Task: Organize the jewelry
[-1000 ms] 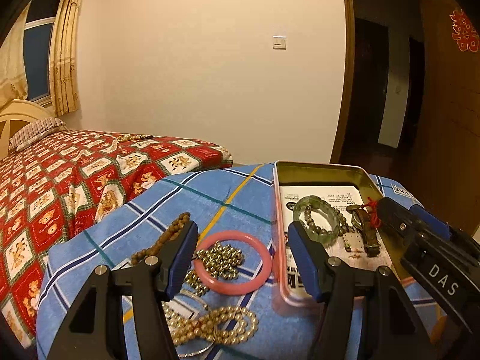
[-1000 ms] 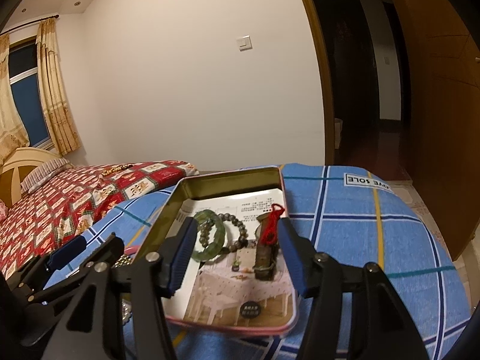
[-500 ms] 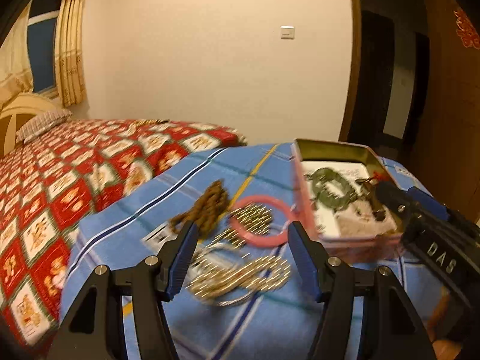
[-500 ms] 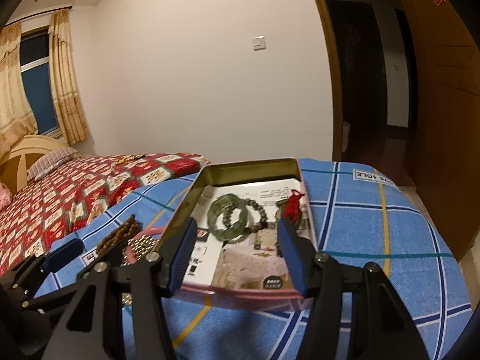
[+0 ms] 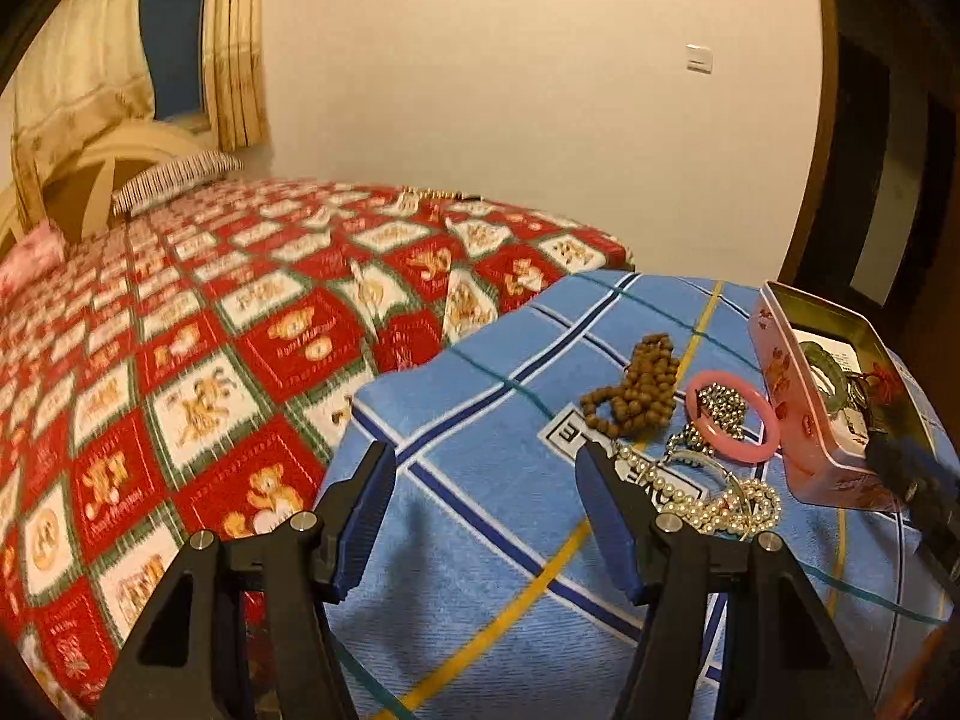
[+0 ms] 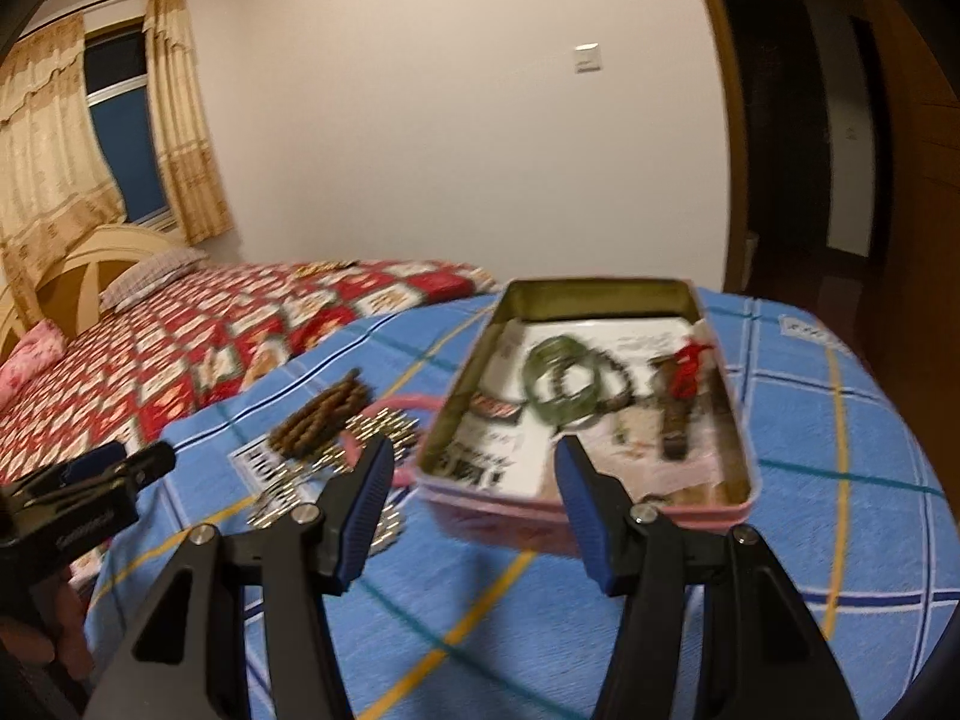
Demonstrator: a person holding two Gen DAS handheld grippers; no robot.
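A pink tin box (image 6: 735,420) (image 5: 798,414) sits on the blue plaid cloth, holding a green bangle (image 6: 561,375), a dark bead bracelet and a red-tasselled piece (image 6: 687,369). Left of the tin lie brown wooden beads (image 5: 636,390) (image 6: 321,417), a pink bangle (image 5: 735,417) around metallic beads, and a pearl strand (image 5: 720,501). My left gripper (image 5: 486,510) hangs open over bare cloth, left of the pile, holding nothing. Over the tin's near edge my right gripper (image 6: 474,504) stands open and empty.
A bed with a red-and-white patterned cover (image 5: 210,330) lies to the left and behind. The blue cloth (image 6: 840,480) drops away at its right and near edges. A dark doorway (image 6: 780,150) opens at the far right.
Both grippers have drawn back and swung left. In the left wrist view the jewelry pile slid from between the fingers to their right; the tin now sits farther from the right gripper.
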